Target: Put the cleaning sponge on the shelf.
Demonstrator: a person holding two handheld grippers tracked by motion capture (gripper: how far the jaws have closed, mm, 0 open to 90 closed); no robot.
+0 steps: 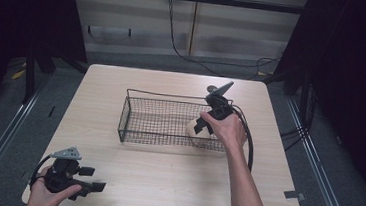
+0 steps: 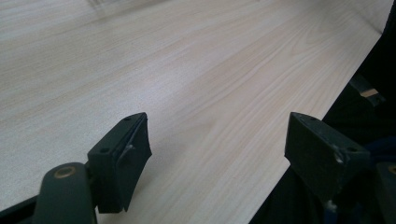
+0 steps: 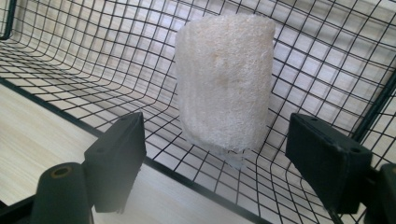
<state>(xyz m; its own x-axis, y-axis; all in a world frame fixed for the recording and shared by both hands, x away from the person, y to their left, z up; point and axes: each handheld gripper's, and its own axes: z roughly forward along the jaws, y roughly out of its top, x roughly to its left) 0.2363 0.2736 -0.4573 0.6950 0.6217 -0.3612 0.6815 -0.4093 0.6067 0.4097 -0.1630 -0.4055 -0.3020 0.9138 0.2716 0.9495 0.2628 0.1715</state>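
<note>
pale table (image 1: 164,181); loofah roll (image 3: 224,79) in wire basket (image 3: 70,51), beyond spread right jaws.

The left gripper (image 2: 217,149) hovers low over a pale wood-grain counter (image 2: 187,70), its two black fingers (image 2: 119,161) spread wide apart with nothing between them. The counter's edge runs diagonally at right, with dark space beyond it.

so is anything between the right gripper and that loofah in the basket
Nothing visible. In the right gripper view the loofah stands in the basket just ahead of the open right gripper, with only bare mesh floor between them. The basket's rim passes under the jaws, not between them and the loofah.
</note>
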